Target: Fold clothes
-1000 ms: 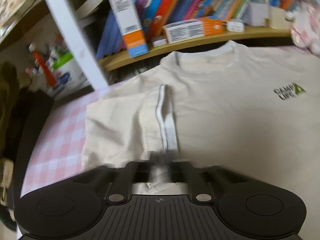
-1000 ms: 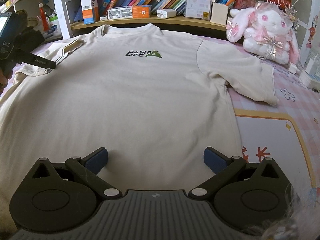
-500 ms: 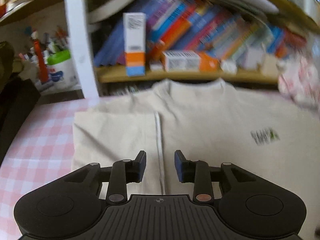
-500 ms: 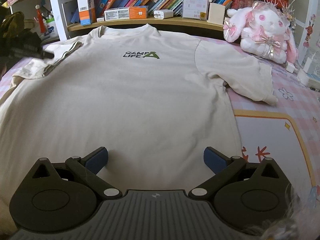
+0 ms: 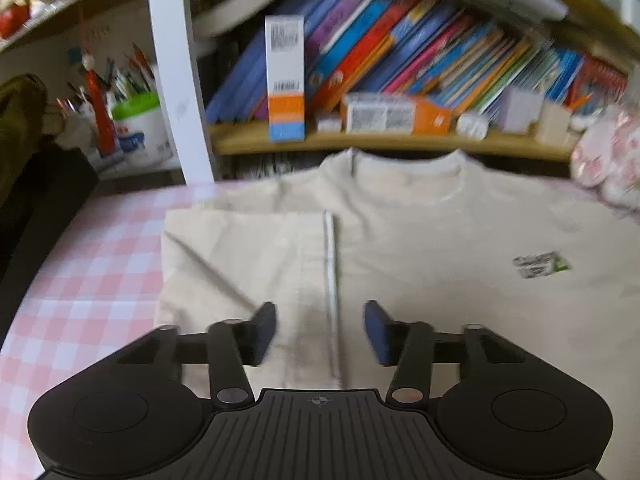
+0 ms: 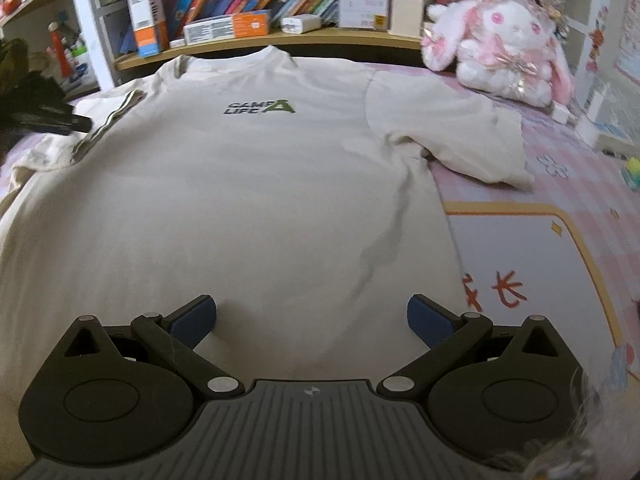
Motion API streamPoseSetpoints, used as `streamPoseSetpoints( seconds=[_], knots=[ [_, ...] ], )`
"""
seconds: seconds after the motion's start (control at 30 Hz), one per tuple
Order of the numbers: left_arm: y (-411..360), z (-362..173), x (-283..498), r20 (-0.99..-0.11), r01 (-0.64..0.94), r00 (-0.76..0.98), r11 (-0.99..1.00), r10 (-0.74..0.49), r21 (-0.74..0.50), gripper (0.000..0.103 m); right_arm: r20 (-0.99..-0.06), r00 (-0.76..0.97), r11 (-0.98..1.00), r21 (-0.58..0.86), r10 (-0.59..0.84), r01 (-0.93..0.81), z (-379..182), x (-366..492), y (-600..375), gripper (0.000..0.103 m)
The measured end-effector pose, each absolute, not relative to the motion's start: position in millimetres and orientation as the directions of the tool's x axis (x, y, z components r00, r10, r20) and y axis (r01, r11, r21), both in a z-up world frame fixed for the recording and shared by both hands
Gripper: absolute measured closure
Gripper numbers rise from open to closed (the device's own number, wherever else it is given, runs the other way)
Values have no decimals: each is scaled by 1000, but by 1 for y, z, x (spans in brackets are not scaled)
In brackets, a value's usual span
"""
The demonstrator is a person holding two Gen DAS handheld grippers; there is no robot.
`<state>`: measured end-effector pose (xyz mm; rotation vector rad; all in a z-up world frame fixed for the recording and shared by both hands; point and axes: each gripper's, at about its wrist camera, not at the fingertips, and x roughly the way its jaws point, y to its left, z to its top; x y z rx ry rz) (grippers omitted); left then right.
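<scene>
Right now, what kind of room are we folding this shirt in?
Probably a child's bedroom or study corner: a wooden shelf packed with colourful books, a pink-and-white plush bunny, and a pink checked cloth under the beige T-shirt.

The left tool (image 5: 320, 328) hangs above the cream T-shirt (image 5: 440, 280), its jaws apart after just opening, nothing pinched between them. Below the gap runs the hem (image 5: 330, 280) of the sleeve (image 5: 248, 264), folded inward over the T-shirt's body. Left of the T-shirt shows the pink checked tabletop (image 5: 88, 280); beyond its collar, a bookshelf (image 5: 380, 144).
</scene>
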<state>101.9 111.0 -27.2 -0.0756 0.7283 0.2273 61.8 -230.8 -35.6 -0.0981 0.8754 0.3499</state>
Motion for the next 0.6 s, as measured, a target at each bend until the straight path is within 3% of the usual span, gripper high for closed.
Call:
streamPoseSetpoints(
  seconds=[0.23,0.43,0.6],
  knots=[
    [61,-19,51,-692,-221,702,975,167,11,35,-748,607,946,85,268,-312,-28,62,-249,0],
    [13,-19,15,-719,-225,676,974,162,7,19,-723,621,937,107,302,-332,-21,67,-258,0],
    [-11,-25,0,-738,-259,648,966,188,19,17,-714,621,927,105,321,-359,-19,68,-261,0]
  ],
)
